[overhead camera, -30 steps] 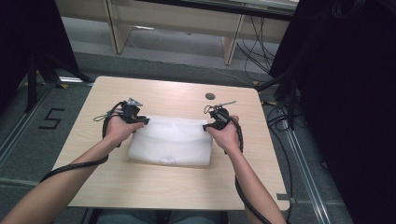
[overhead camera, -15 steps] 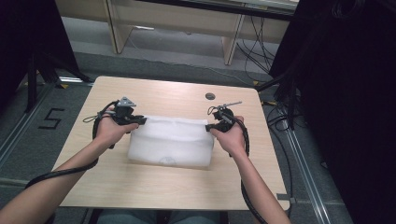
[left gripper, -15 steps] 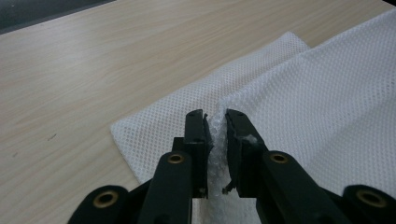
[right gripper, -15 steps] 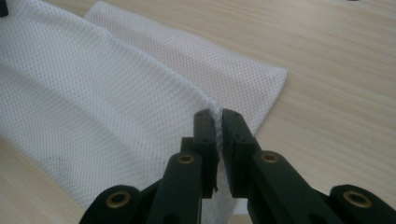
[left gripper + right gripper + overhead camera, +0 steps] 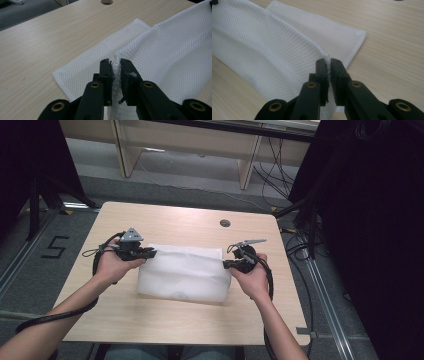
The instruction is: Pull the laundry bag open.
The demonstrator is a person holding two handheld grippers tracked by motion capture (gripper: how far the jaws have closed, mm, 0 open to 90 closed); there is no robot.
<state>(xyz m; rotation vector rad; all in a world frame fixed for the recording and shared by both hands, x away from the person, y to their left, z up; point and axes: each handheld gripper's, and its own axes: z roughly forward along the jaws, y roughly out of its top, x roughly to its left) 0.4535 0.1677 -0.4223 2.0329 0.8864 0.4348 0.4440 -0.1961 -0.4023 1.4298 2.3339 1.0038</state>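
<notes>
both grippers have spread apart, jaws hiding mesh bag (image 5: 183, 272) corners.

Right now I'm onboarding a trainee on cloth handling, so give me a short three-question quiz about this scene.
1. True or false: both the left gripper and the right gripper are shut on the white mesh cloth.
2. Which part of the cloth is raised off the wooden table? A) the layer pinched by the grippers B) none of it C) the whole cloth
3. What round feature sits in the tabletop beyond the cloth?

Key
1. True: each pair of jaws pinches an edge of the mesh.
2. A: another layer lies flat beneath.
3. A small dark hole.
</notes>
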